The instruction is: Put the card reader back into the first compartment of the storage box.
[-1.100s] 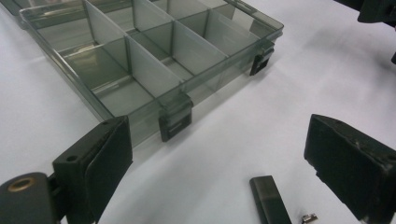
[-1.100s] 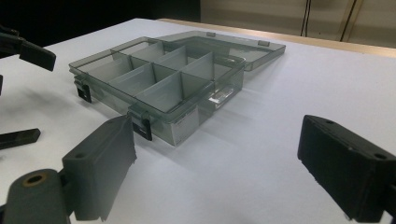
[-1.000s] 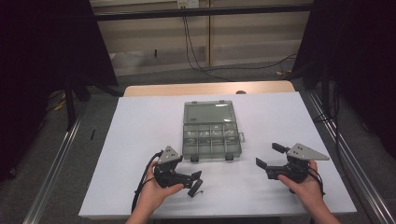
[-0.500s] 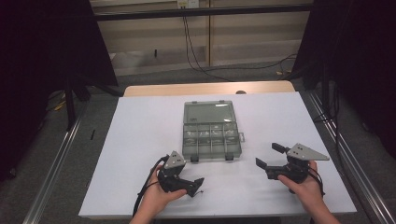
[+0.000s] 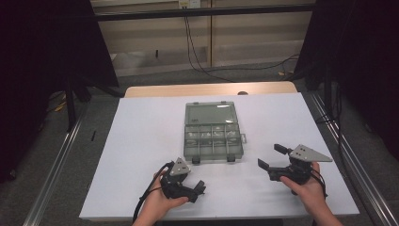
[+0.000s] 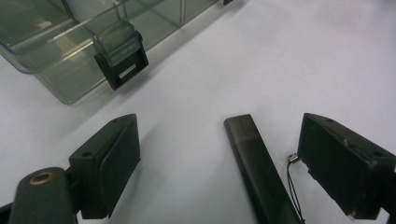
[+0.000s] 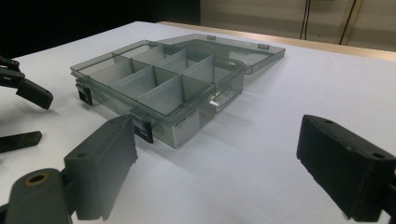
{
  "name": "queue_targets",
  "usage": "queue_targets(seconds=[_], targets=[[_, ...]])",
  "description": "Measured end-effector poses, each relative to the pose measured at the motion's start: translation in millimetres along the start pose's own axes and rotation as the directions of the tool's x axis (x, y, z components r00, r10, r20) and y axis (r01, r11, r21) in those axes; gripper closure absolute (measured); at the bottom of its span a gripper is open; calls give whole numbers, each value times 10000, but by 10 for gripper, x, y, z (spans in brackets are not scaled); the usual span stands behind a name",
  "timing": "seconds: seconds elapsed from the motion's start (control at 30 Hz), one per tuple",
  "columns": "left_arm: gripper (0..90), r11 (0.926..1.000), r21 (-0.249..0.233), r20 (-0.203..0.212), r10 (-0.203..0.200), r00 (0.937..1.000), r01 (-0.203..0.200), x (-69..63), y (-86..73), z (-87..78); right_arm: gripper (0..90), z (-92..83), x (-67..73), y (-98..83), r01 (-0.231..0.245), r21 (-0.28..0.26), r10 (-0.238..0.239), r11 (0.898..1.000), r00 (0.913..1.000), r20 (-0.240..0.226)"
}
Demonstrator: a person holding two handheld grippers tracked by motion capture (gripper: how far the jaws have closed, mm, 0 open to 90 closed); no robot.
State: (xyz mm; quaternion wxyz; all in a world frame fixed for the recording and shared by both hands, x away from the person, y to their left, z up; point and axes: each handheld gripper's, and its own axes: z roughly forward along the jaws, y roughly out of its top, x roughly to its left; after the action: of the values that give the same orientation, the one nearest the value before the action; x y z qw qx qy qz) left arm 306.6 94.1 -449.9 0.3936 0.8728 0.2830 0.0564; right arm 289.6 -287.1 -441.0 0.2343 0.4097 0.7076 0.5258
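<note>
Low near the front edge of the white table (image 5: 141, 141), left of its middle, the left tool (image 6: 219, 154) has its jaws apart, having just been closing a little, with a slim dark stick (image 6: 261, 172) lying flat on the table between them, nearer the right-hand jaw and apparently untouched by either pad. It may be a USB stick; a thin cord with a small metal clasp (image 6: 293, 158) trails from its side. Just beyond stands the clear compartment box (image 5: 212, 139), mid-table, lid thrown open toward the far edge, black latches (image 6: 122, 70) facing the person. The right tool (image 5: 274, 157), near the front right corner, hovers with jaws apart and nothing between them.
</note>
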Motion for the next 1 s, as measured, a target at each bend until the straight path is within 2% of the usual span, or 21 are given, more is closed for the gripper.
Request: queue_targets(seconds=[0.17, 0.33, 0.37, 0.5, 0.53, 0.6, 0.63, 0.77, 0.93, 1.0], targets=[[137, 9995, 138, -18, 284, 9996, -284, -31, -40, 15, 117, -1, -5, 1, 11, -14, -11, 10000, 10000, -3], [168, 9967, 242, -305, 782, 9965, -775, -68, -52, 10, 118, 4, -4, 0, 28, 6, -28, 10000, 10000, 29], [184, 9949, 285, -367, 979, 9945, -969, -76, -59, 8, 118, 3, -4, 1, 19, -3, -19, 10000, 10000, 29], [223, 9951, 296, -420, 955, 9945, -943, -94, -61, -7, 119, -2, -13, 5, 71, -31, -71, 10000, 10000, 38], [242, 9948, 336, -350, 972, 9946, -961, -99, -55, -13, 120, -2, -11, 5, 28, -36, -28, 10000, 10000, 55], [303, 9960, 384, -461, 827, 9955, -809, -102, -44, -30, 120, -6, -16, 7, 44, -32, -44, 10000, 10000, 46], [361, 9960, 371, -471, 824, 9955, -807, -98, -43, -30, 121, -7, -17, 8, 60, -47, -60, 10000, 10000, 53], [459, 9980, 306, -664, 564, 9962, -545, -77, -39, -41, 122, -10, -16, 10, 42, -58, -42, 10000, 10000, 50], [616, 9958, 537, -454, 764, 9960, -740, -112, -12, -50, 124, -7, -21, 11, 52, -53, -52, 10000, 10000, 57], [661, 9966, 502, -472, 677, 9966, -653, -122, -15, -47, 127, -7, -21, 14, 61, -55, -61, 10000, 10000, 51]])
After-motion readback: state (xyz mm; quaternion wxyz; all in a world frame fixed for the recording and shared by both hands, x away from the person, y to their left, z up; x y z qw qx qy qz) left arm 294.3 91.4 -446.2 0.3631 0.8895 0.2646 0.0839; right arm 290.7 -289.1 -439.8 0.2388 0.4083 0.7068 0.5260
